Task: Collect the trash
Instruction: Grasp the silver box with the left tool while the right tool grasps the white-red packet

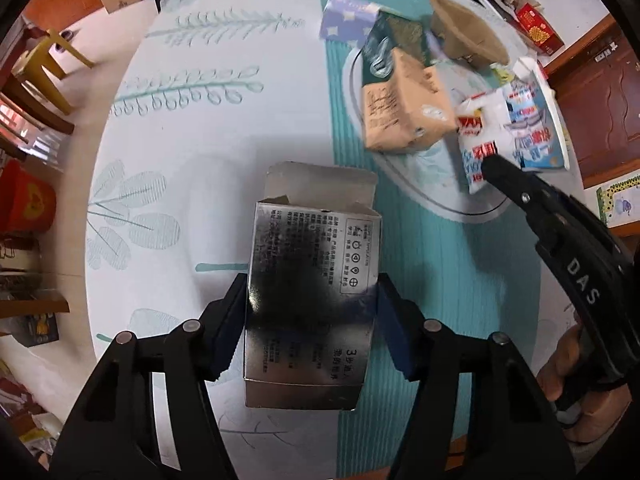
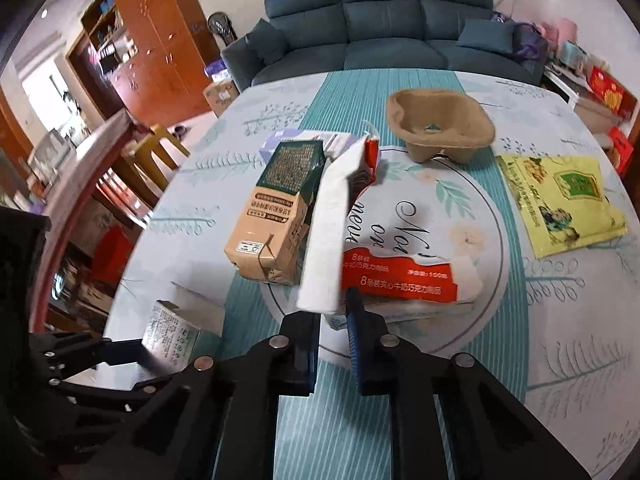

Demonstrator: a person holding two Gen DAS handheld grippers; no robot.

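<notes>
A silver box (image 1: 312,248) with an open top flap stands on the table, and my left gripper (image 1: 312,280) is shut on it, a blue pad pressing each side. The right wrist view shows the same box (image 2: 172,336) at the lower left, held by the left gripper (image 2: 132,350). A torn red and white carton (image 2: 400,272) lies on the round mat. Its white flap (image 2: 326,220) sticks up, and my right gripper (image 2: 329,306) is shut on the flap's lower end. In the left wrist view the right gripper (image 1: 494,166) reaches into that carton (image 1: 478,132).
A tan and green carton (image 2: 276,216) lies left of the flap. Behind it are a pulp cup holder (image 2: 438,124) and a purple tissue pack (image 1: 346,16). A yellow bag (image 2: 560,196) lies at the right. The table edge (image 1: 120,128) curves at the left, with stools beyond.
</notes>
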